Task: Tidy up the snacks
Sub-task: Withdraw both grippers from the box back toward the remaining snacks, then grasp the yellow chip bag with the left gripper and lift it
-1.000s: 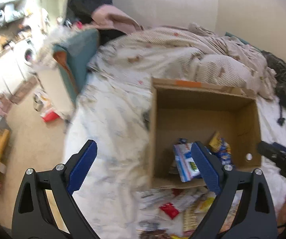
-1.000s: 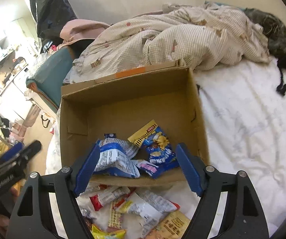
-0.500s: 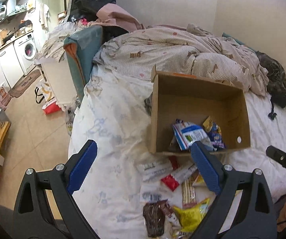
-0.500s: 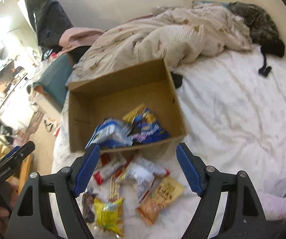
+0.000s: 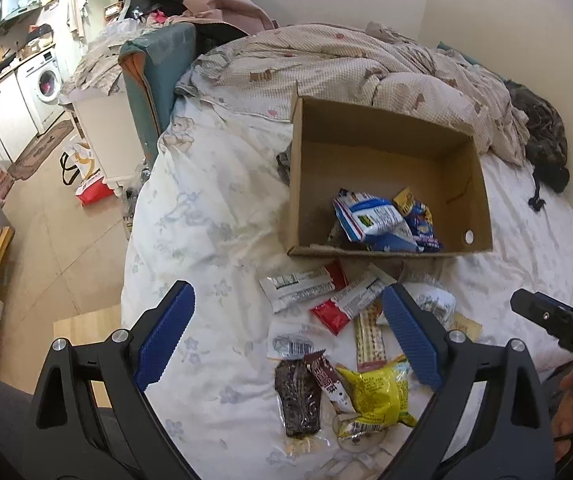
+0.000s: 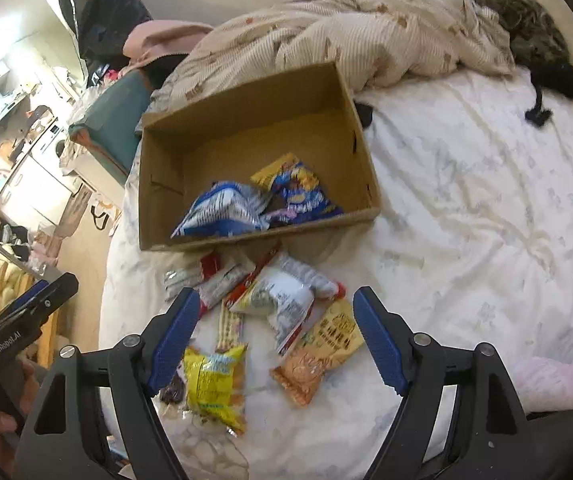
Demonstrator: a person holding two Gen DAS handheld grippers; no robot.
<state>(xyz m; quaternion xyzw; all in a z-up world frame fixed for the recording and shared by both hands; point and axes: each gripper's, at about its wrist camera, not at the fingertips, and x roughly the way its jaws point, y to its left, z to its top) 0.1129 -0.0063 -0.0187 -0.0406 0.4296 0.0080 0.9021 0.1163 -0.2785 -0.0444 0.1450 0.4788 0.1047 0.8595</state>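
An open cardboard box [image 5: 298,184] [image 6: 158,200] sits on the bed with a blue-white bag [image 5: 366,218] [image 6: 226,212] and a blue-yellow bag [image 5: 416,212] [image 6: 298,188] inside. Several loose snack packets lie in front of it: a yellow bag [image 5: 378,394] [image 6: 214,380], a dark brown bar [image 5: 298,398], a red-white packet [image 5: 346,300], an orange packet [image 6: 318,352]. My left gripper [image 5: 286,332] is open and empty above the packets. My right gripper [image 6: 276,336] is open and empty above them; its body shows in the left wrist view [image 5: 558,324].
A rumpled beige quilt [image 5: 346,64] [image 6: 346,36] lies behind the box. A dark garment [image 5: 546,140] [image 6: 534,40] lies at the far right. The bed edge drops left to a tiled floor [image 5: 46,240] with a teal chair [image 5: 158,76] and a washing machine [image 5: 44,80].
Both grippers have pulled back and up from the box, still open. The loose packets in front of the box have come into view.
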